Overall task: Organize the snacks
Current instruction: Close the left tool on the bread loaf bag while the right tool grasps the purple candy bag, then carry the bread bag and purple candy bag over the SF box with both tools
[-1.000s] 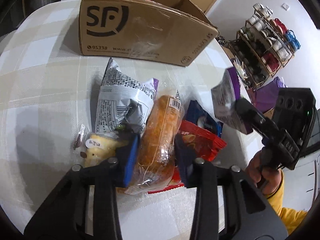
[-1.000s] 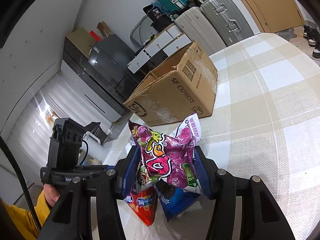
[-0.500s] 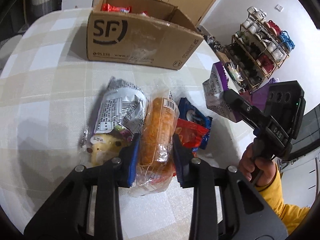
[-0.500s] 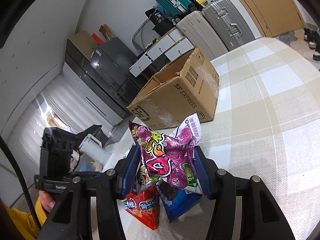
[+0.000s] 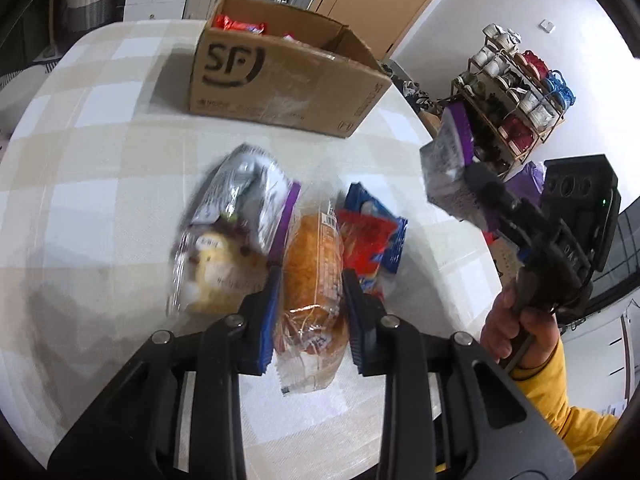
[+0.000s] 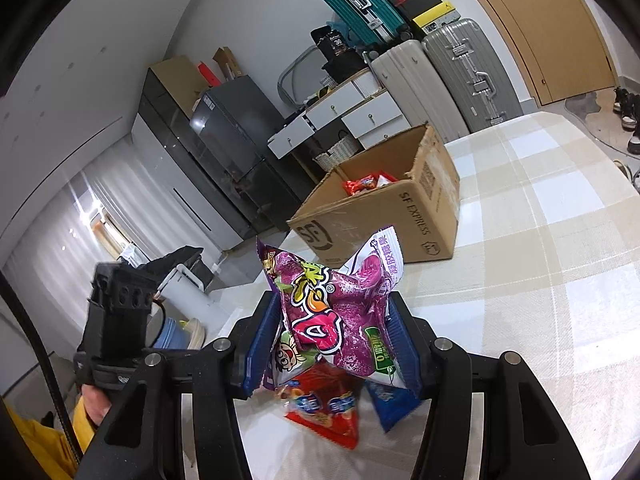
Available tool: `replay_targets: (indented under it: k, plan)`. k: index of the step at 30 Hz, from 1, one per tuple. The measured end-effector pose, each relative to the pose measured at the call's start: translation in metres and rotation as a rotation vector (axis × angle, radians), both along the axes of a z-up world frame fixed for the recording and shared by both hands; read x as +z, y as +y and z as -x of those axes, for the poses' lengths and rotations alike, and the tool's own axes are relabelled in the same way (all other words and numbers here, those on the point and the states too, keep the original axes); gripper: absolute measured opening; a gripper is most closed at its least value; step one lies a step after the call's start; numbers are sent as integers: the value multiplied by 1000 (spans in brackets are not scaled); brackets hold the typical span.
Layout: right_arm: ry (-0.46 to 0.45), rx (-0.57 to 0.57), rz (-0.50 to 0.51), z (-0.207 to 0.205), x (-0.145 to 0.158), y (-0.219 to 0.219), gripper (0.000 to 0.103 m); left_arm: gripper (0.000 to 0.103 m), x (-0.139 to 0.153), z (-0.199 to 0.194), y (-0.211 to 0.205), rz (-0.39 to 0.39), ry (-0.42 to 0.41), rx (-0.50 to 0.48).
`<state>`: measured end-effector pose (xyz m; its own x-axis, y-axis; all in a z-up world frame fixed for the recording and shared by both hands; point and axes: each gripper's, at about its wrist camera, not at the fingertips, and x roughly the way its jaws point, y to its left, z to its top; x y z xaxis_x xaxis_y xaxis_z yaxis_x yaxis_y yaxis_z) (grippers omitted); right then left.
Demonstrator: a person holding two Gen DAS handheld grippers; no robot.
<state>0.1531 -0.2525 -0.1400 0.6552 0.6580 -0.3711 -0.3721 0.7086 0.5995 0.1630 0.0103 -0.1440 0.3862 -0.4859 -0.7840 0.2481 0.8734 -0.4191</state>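
Box (image 5: pixel 280 80): open cardboard, on checked table (image 5: pixel 100 160), red packets inside.
Left gripper (image 5: pixel 310 308): jaws narrow, clamped on bread (image 5: pixel 314 276) in clear wrap, near side of box.
Right gripper (image 6: pixel 332 344): clamped on purple bag (image 6: pixel 336 316), held above table, near side of box.
Loose on table before box: grey bag (image 5: pixel 244 192), yellow bun (image 5: pixel 216 268), red packet (image 5: pixel 362 236), blue packet (image 5: pixel 390 240).

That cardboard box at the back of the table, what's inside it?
The cardboard box is open on top. A red snack packet and something white beside it show near the rim. The walls hide whatever lies deeper.
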Motion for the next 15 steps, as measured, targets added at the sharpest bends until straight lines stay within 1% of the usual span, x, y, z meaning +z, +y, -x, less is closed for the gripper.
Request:
replay_targets:
  k: [4,7,11,15]
  plan:
    - [9,3,11,3,1,9,54,25,-4,11,14,32,-2,9]
    - [11,10,21,5,4,16,54,25,0,18,17,39,-25,4]
    - [-8,22,40,9,14,25,54,25,14,26,22,46,-71,0]
    - [-33,40,52,16,29,35,54,25,36,35,31,72,-126,9]
